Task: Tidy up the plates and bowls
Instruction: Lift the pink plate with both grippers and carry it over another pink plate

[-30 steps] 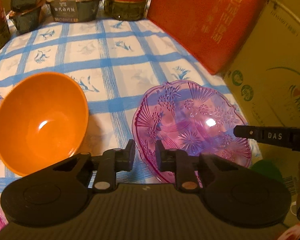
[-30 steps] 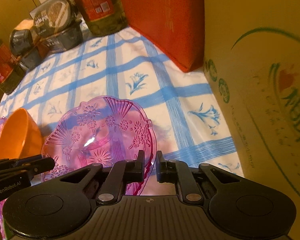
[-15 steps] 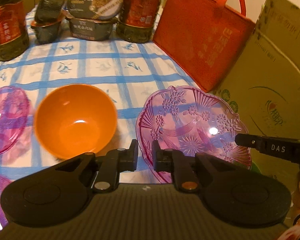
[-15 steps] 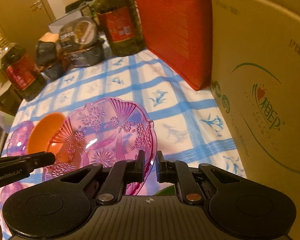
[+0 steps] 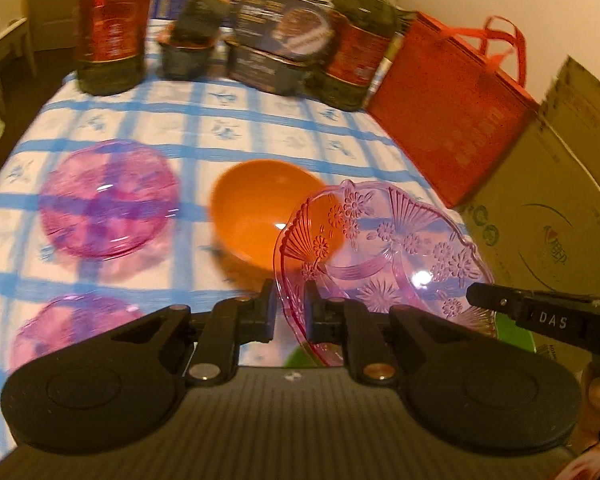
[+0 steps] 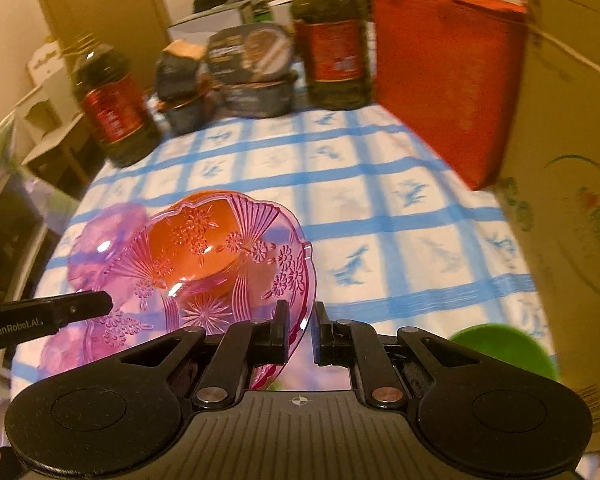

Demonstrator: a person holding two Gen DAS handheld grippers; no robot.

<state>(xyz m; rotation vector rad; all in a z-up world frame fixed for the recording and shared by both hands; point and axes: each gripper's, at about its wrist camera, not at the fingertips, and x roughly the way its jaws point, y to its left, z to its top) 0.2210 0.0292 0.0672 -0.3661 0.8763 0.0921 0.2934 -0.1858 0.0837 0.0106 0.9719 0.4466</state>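
Left gripper (image 5: 289,308): its two fingers were pressed on the near rim of the pink patterned glass plate (image 5: 384,248), one finger on each face of the rim, at six o'clock in the left wrist view.
Right gripper (image 6: 300,330): clamped on the opposite rim of the same plate; in the left wrist view its finger reached in from three o'clock.
Pink patterned glass plate: it hung tilted between the two tools, seemingly clear of the blue-checked tablecloth (image 5: 260,120).
Green bowl (image 6: 504,346): low at four o'clock in the right wrist view, near the cardboard box (image 6: 572,160); only partly visible.
Orange bowl (image 5: 260,208): on the cloth just beyond the plate, at twelve o'clock, and seen through the glass from the right wrist.
Other pink plates: one round pink plate (image 5: 108,196) lay at ten o'clock, another pink plate (image 5: 72,328) at eight o'clock, cut by the gripper body.
Far edge: oil bottles (image 5: 108,28), food tubs (image 5: 276,40) and a red bag (image 5: 452,100) stood along the back.
Step in hand: apparently carrying the plate to join its fellows.
Next move: likely a level carry toward ten o'clock, both grips held firm, then lowering it squarely onto the round pink plate.
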